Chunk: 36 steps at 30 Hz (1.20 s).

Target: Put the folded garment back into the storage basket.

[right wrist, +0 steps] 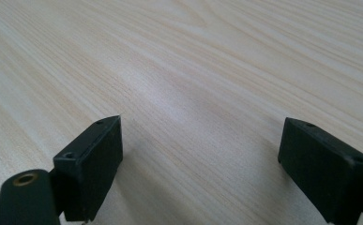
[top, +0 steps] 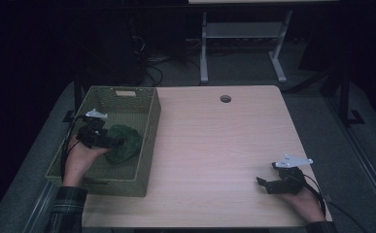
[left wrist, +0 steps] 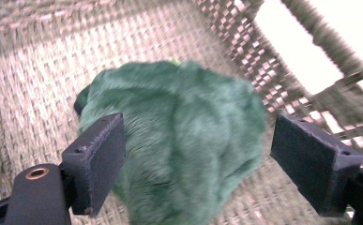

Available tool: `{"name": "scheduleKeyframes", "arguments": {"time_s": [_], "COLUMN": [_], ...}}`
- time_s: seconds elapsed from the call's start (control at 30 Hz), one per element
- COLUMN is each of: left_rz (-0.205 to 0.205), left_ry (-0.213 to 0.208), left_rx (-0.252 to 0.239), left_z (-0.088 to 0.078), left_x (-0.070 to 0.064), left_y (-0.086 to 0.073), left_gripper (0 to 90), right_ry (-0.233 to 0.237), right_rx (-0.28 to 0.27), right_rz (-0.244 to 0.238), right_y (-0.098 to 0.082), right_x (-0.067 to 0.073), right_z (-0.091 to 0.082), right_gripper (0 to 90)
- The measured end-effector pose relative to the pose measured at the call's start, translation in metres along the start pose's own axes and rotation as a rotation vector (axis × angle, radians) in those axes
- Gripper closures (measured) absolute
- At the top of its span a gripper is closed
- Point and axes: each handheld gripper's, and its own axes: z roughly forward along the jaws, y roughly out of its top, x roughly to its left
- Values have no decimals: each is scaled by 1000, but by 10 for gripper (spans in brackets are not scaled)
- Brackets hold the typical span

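Grippers at rest and at work, as I am seeing them from my remote station: my left gripper (top: 119,142) is hovering inside the woven basket (top: 146,145), which is sitting on the left part of the wooden table (top: 214,141), and its jaws are standing spread apart. Between and just beyond them, in the left gripper view, the green plush cloth (left wrist: 179,136) is lying bunched on the basket floor, close to the basket's side wall; the left pad (left wrist: 97,161) is overlapping the cloth's edge in that view, while the other pad is standing apart from it with a gap showing, so nothing is being pinched. My right gripper (top: 262,183) is resting low over the bare tabletop near the table's right front corner, well apart from the basket, its jaws likewise standing wide with only wood grain between them.
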Motion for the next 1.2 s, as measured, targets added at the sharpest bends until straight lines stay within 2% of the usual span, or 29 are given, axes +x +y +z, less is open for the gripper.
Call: {"name": "scheduleKeyframes", "arguments": {"time_s": [0.07, 0.27, 0.57, 0.87, 1.2], "left_rz": [12, 45, 91, 144, 197], "left_ry": [-1, -45, -122, -205, -273], "left_rx": [-16, -68, -124, -142, -123], "left_z": [-4, -11, -7, 17, 49], "left_x": [-7, -32, -73, -118, -156], "left_y": [5, 19, 40, 51, 54], "left_gripper": [174, 174, 174, 174, 175], "right_ry": [0, 0, -1, -1, -1], "right_rx": [0, 0, 0, 0, 1], "right_rz": [0, -1, 0, 0, 0], "right_y": [0, 0, 0, 0, 0], "right_x": [0, 0, 0, 0, 0], "right_z": [0, 0, 0, 0, 0], "right_gripper": [137, 137, 135, 134, 134]}}
